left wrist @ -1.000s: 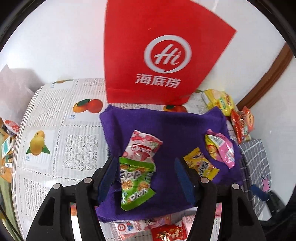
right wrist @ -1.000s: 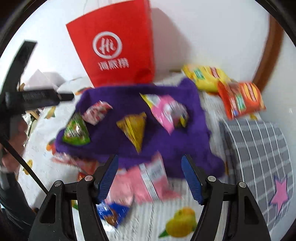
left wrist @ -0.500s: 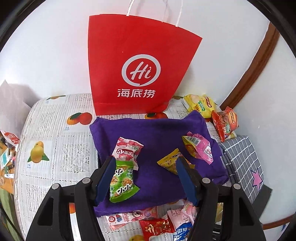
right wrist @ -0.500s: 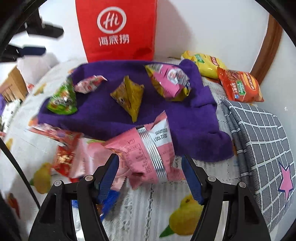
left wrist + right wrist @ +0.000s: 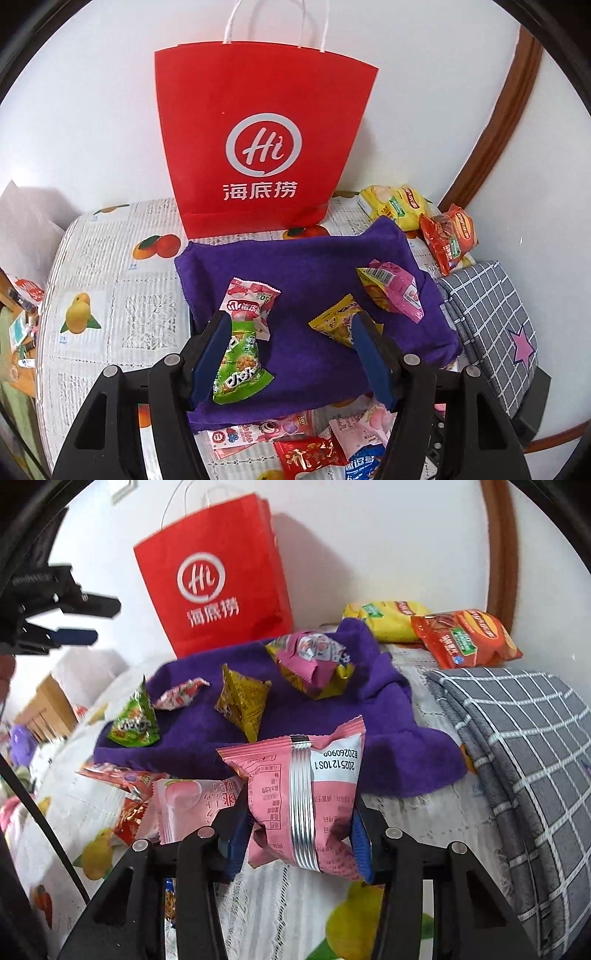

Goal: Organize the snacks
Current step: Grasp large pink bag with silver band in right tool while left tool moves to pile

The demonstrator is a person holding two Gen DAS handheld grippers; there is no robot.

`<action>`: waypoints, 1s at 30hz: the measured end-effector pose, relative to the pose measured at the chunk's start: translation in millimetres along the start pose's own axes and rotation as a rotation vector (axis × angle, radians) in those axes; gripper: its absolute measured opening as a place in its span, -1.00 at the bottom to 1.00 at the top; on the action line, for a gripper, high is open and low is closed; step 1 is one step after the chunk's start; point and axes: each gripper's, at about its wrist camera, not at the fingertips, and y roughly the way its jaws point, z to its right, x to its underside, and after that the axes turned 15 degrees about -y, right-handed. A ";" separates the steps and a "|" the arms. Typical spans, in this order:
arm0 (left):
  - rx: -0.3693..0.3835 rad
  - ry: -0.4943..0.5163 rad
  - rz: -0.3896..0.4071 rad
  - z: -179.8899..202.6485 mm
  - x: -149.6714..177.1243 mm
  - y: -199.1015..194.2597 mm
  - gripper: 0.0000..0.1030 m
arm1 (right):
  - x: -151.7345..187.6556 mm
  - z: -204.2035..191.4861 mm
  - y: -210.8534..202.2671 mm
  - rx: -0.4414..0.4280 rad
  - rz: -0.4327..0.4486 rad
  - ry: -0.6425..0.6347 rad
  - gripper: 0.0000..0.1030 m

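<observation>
A purple towel (image 5: 303, 258) lies on the fruit-print tablecloth in front of a red paper bag (image 5: 262, 140). On the towel rest a green packet (image 5: 240, 369), a pink-and-white packet (image 5: 247, 302), a yellow triangular packet (image 5: 334, 325) and a pink-and-yellow packet (image 5: 391, 291). My left gripper (image 5: 291, 319) hovers open above the towel, holding nothing. My right gripper (image 5: 299, 812) is shut on a pink snack packet (image 5: 306, 775) with a silver seam, at the towel's (image 5: 388, 709) near edge. The left gripper (image 5: 74, 620) also shows at the upper left of the right wrist view.
A yellow chip bag (image 5: 395, 206) and an orange-red bag (image 5: 448, 236) sit at the back right by the wall. A grey checked cushion (image 5: 491, 325) lies to the right. Several loose packets (image 5: 306, 454) crowd the tablecloth below the towel's near edge.
My right gripper came down over the pink packet and closed on it. My left gripper drew up and back from the towel, so the whole red bag now shows.
</observation>
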 end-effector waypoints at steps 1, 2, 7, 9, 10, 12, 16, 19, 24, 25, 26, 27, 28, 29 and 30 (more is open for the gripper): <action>-0.007 0.005 0.003 1.2 1.2 0.4 0.27 | 2.9 1.9 -1.6 0.007 0.011 0.013 -0.09; -0.014 0.008 0.006 1.7 2.7 0.5 0.27 | 6.6 3.5 -1.8 0.012 0.014 0.024 -0.09; -0.037 0.005 0.006 -5.5 17.8 4.4 0.27 | 14.2 5.9 -5.2 -0.010 0.014 0.049 -0.09; -0.034 -0.004 -0.003 -15.7 29.0 8.7 0.27 | 16.8 6.6 -6.6 -0.024 0.018 0.062 -0.09; -0.034 -0.009 -0.010 -21.6 34.5 11.4 0.27 | 17.9 7.5 -6.4 -0.024 0.016 0.066 -0.09; -0.026 -0.027 -0.019 -37.2 46.6 16.9 0.27 | 17.9 7.9 -6.1 -0.021 0.014 0.069 -0.08; -0.039 -0.035 -0.051 -57.4 66.8 23.5 0.25 | 18.7 8.8 -4.9 -0.026 0.007 0.071 -0.08; -0.021 -0.048 -0.059 -68.6 77.3 23.5 0.24 | 18.4 7.4 -4.8 -0.018 0.004 0.065 -0.08; -0.006 -0.060 -0.058 -80.9 88.8 22.4 0.17 | 18.2 6.5 -3.0 -0.019 -0.004 0.058 -0.07; -0.001 -0.064 -0.059 -82.9 89.5 22.3 0.13 | 18.4 7.1 -2.7 -0.021 -0.005 0.059 -0.07; 0.001 -0.068 -0.060 -84.0 90.0 22.7 0.11 | 18.4 7.0 -2.4 -0.021 -0.006 0.059 -0.07; 0.001 -0.071 -0.060 -85.7 90.2 23.6 0.10 | 18.4 7.0 -2.2 -0.022 -0.007 0.058 -0.07; -0.002 -0.074 -0.059 -86.9 90.5 24.4 0.10 | 18.4 6.5 -1.7 -0.022 -0.010 0.056 -0.07; -0.006 -0.077 -0.061 -88.1 90.5 25.7 0.01 | 18.4 6.5 -1.7 -0.022 -0.010 0.056 -0.07; -0.004 -0.085 -0.070 -90.0 90.6 28.5 -0.15 | 18.4 6.3 -1.9 -0.021 -0.011 0.055 -0.07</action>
